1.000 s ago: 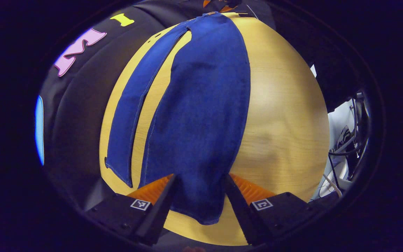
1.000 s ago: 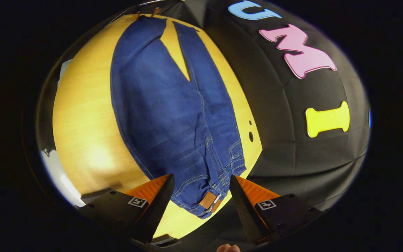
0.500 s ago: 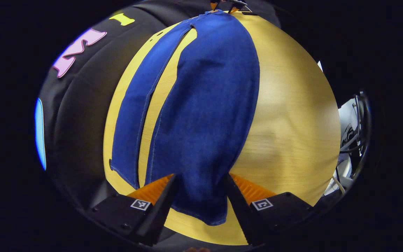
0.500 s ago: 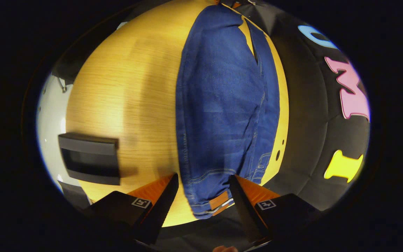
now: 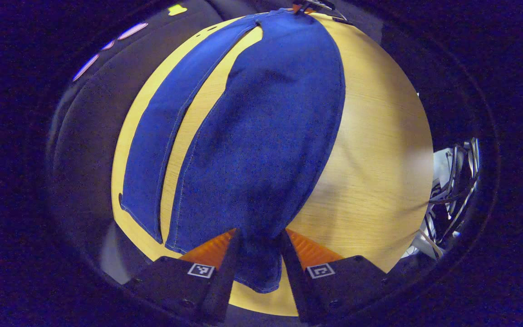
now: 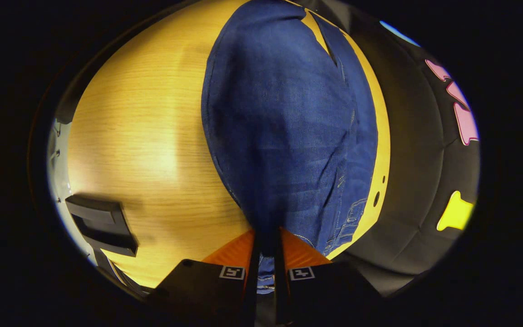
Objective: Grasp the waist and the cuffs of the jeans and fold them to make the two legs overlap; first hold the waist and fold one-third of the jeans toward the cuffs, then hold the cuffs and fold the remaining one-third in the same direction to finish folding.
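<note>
1. Blue jeans (image 5: 261,127) lie stretched lengthwise on a light wooden table (image 5: 370,150), near its edge by the black cloth wall.
2. In the left gripper view, the left gripper (image 5: 259,254) has its two fingers narrowed around the cuff (image 5: 259,268) of the nearer leg; whether both press the cloth cannot be told.
3. The other leg (image 5: 152,150) lies flat beside it, a strip of bare table between them.
4. In the right gripper view, the right gripper (image 6: 265,268) is clenched on the waist (image 6: 266,254), both fingers pinching the denim, which rises in a ridge.
5. A dark box (image 6: 100,225) sits at the table's edge, well apart from the jeans.
</note>
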Tool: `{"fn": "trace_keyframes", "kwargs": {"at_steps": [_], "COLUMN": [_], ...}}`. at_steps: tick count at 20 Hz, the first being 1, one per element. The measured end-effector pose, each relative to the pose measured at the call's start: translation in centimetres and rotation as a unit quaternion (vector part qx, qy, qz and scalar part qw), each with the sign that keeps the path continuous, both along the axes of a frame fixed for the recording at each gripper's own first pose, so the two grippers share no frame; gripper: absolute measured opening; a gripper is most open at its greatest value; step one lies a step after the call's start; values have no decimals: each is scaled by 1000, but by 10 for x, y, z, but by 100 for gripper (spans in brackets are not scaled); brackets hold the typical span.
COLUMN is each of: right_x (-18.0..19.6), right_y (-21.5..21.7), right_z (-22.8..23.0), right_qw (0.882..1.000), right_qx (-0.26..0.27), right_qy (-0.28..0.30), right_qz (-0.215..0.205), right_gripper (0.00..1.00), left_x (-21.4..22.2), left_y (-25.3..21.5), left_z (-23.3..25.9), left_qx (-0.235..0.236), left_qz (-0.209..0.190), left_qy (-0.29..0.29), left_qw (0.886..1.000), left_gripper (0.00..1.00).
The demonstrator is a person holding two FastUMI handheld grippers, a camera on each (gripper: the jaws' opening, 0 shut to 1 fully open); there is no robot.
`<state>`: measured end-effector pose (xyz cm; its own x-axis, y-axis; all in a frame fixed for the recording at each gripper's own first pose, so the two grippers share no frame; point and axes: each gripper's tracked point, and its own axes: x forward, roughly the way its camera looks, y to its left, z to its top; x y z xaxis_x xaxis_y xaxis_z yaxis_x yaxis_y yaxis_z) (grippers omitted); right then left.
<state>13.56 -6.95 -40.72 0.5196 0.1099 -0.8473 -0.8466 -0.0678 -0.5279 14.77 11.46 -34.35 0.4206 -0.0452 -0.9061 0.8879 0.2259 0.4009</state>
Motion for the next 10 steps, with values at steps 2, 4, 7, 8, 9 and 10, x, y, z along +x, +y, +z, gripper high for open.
{"fn": "trace_keyframes", "kwargs": {"at_steps": [2, 4, 7, 8, 9, 10], "right_x": [-2, -7, -2, -1, 0, -1], "right_y": [-2, -3, -3, -2, -2, -3], "right_z": [0, 3, 10, 16, 21, 25], "right_qw": [999, 998, 995, 994, 993, 992], "right_qx": [16, 29, 44, 52, 60, 64], "right_qy": [0, 1, -10, -23, -30, -33], "right_qz": [-34, -63, -89, -93, -99, -107], "right_gripper": [12, 12, 12, 12, 5, 5], "left_x": [-3, 1, -1, -2, -1, 0], "left_y": [-4, -2, -4, -7, -10, -8], "left_z": [-6, -6, -5, -2, 2, 5], "left_qx": [1, 13, -3, -10, -13, -14], "left_qz": [-12, -30, 6, 12, 14, 13], "left_qy": [-20, -42, -35, -38, -42, -50], "left_qw": [1000, 999, 999, 999, 999, 999], "left_gripper": [38, 8, 6, 6, 6, 6]}}
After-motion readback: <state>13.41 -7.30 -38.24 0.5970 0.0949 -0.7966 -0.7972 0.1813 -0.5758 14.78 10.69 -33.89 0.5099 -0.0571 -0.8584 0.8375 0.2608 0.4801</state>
